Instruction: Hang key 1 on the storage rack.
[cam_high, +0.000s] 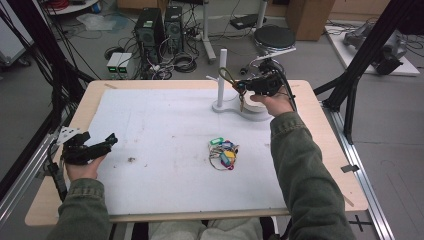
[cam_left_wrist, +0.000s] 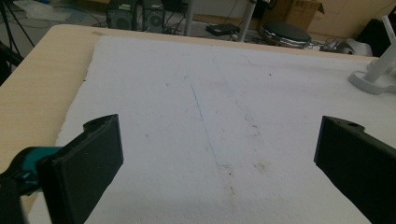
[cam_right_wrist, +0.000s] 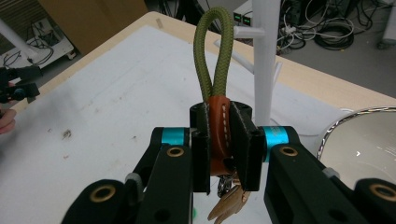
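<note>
Over on the near left, the left gripper (cam_high: 95, 147) just rests on the white foam mat (cam_high: 165, 125), jaws wide apart with nothing between them. Middle of the mat, near side, there's a tangled pile of keys with coloured plastic tags (cam_high: 223, 153); can't read any writing on them. Far right, the right gripper (cam_right_wrist: 219, 149) is clamped on an olive-green rope loop keychain with a brown leather band (cam_right_wrist: 215, 93), brass keys dangling below, just beside the white pegged stand (cam_high: 222, 82).

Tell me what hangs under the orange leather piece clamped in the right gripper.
Under the orange leather piece, held by the right gripper, a metal ring and brass-coloured keys hang down. The jaws cover where the ring joins the leather.
</note>
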